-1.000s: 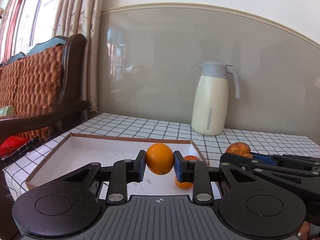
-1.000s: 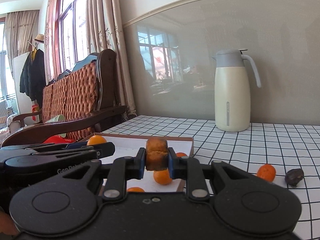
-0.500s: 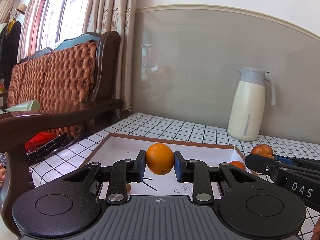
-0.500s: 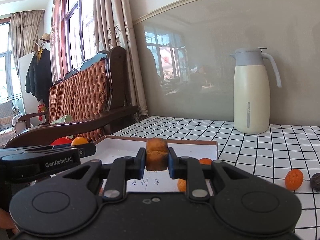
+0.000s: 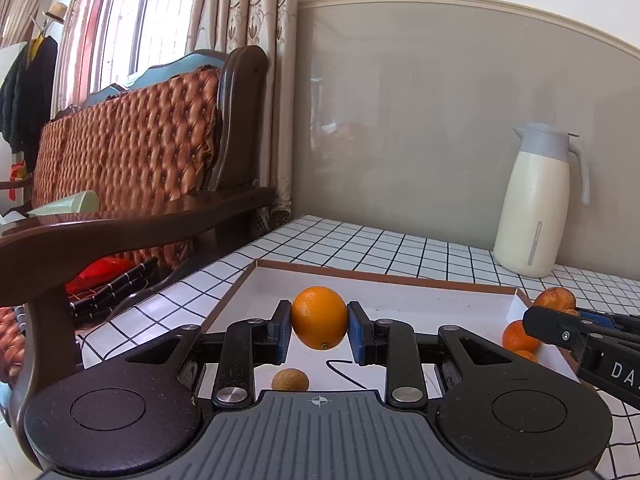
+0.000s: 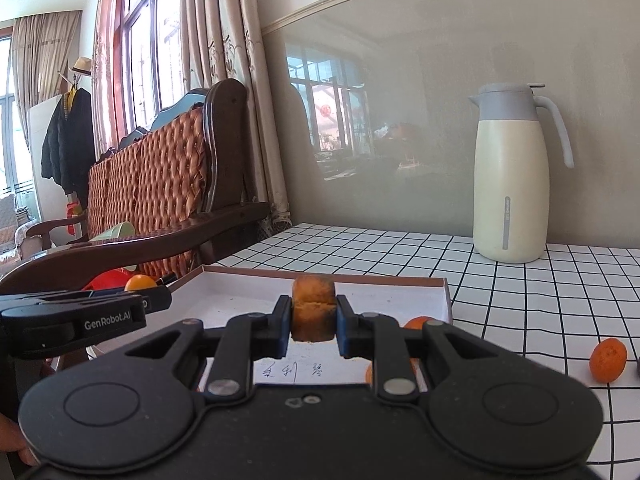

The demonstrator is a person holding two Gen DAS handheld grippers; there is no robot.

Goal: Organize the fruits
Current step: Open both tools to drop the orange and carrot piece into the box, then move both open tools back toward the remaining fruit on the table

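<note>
My left gripper [image 5: 319, 318] is shut on a round orange [image 5: 319, 316], held above the left part of a shallow white box [image 5: 384, 280] with a brown rim. A small tan fruit [image 5: 290, 380] and small oranges [image 5: 518, 336] lie in the box. My right gripper [image 6: 314, 316] is shut on a squashed brownish-orange fruit [image 6: 313, 312] above the same box [image 6: 360, 274]. The right gripper also shows at the right of the left wrist view [image 5: 584, 336], with its fruit [image 5: 554, 299]. The left gripper appears at the left of the right wrist view [image 6: 80, 316].
A cream thermos jug [image 6: 512, 176] stands at the back of the checked table [image 6: 540, 300]. A small orange [image 6: 608, 360] lies on the table right of the box. A wooden armchair [image 5: 132, 208] stands left of the table.
Both grippers have moved left over the box, each still holding its fruit. The jug has shifted right in both views and the tan fruit has come into view below the left gripper.
</note>
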